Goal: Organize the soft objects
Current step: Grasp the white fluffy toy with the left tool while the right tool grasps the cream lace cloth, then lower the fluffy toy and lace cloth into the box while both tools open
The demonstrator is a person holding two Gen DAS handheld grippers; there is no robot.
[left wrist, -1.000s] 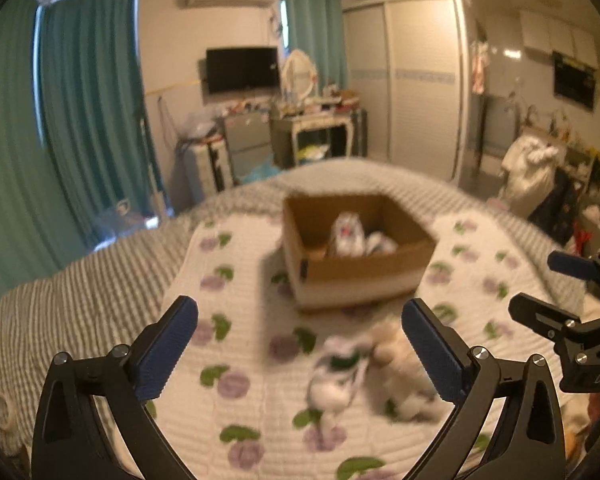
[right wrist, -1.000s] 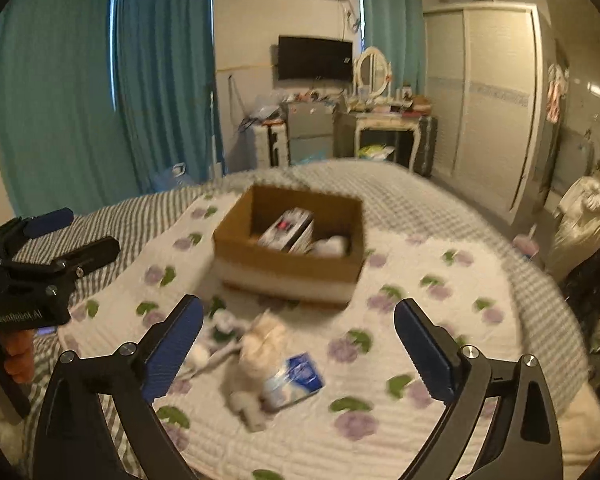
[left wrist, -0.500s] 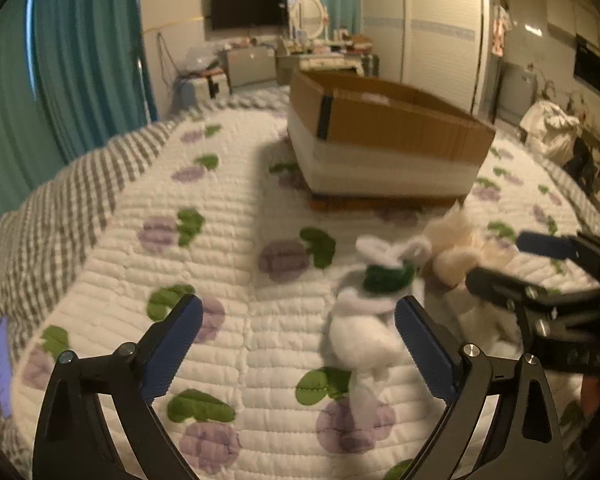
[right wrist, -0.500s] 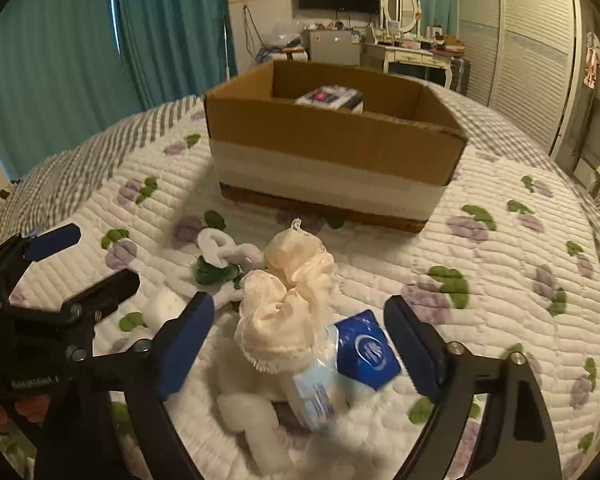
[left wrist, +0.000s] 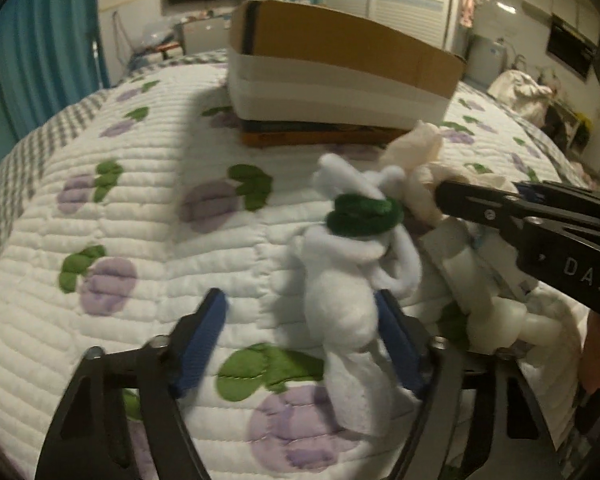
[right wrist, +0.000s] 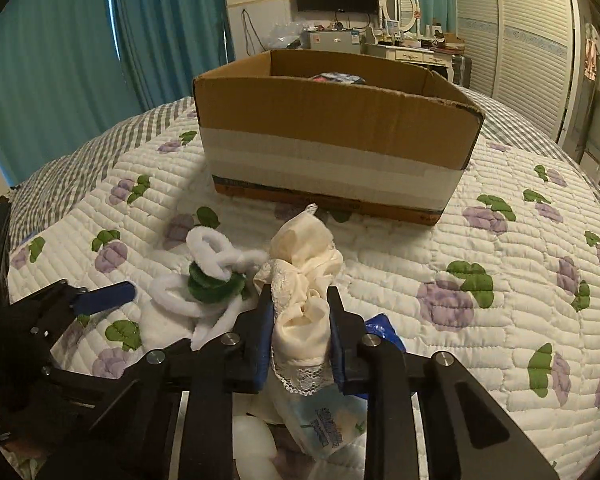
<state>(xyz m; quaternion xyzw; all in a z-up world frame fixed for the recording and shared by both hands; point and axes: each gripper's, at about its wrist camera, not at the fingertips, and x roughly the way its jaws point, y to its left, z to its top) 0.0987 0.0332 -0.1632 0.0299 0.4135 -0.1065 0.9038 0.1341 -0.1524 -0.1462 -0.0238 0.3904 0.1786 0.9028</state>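
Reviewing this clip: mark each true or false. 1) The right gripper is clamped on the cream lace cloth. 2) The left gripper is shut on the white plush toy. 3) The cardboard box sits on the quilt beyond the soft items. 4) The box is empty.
1) True: the right gripper has both pads pressed on the cream lace cloth.
2) False: the left gripper is open, its fingers either side of the white plush toy.
3) True: the cardboard box stands on the quilt behind them.
4) False: a packaged item shows inside.
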